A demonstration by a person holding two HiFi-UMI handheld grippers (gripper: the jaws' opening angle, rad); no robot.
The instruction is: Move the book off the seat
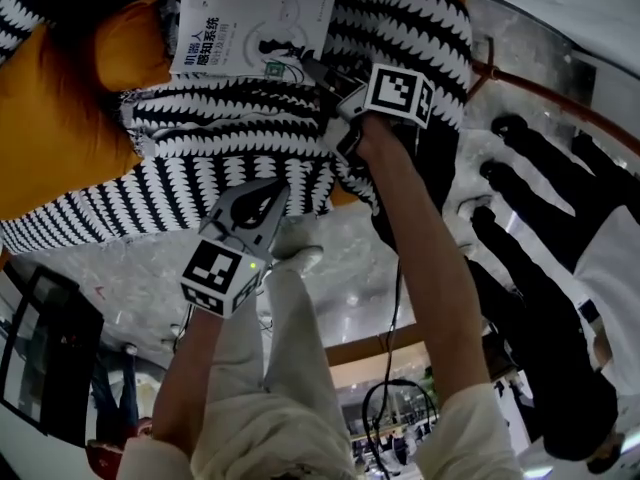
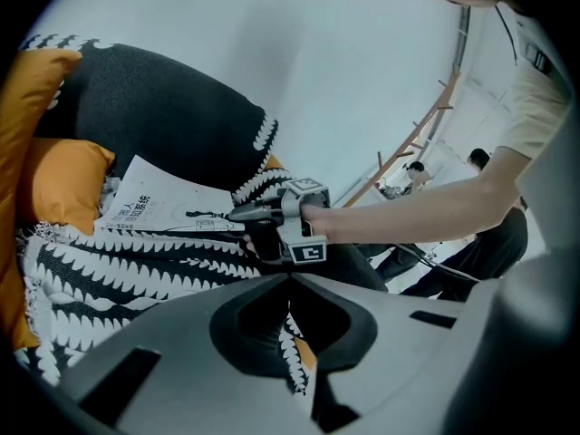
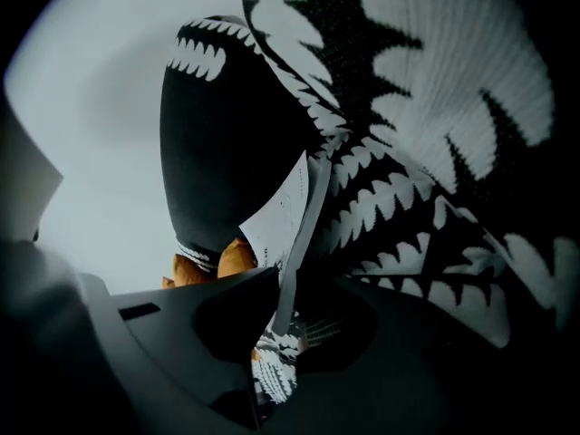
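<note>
A white book (image 1: 250, 26) with dark print lies on the black-and-white patterned throw (image 1: 200, 153) that covers the seat. My right gripper (image 1: 305, 66) reaches in from the right and is shut on the book's near corner. In the right gripper view the book (image 3: 288, 216) shows edge-on, running down between the jaws of that gripper (image 3: 283, 288). My left gripper (image 1: 278, 196) hangs shut and holds nothing, in front of the seat's edge and well short of the book. From the left gripper (image 2: 290, 277) view, the book (image 2: 154, 208) lies flat with the right gripper (image 2: 234, 214) at its edge.
Orange cushions (image 1: 55, 118) lie left of the book, and a black cushion (image 2: 154, 116) stands behind it. A person in dark trousers (image 1: 545, 228) stands to the right on the marble floor (image 1: 140, 278). A cable (image 1: 392, 368) hangs under my right arm.
</note>
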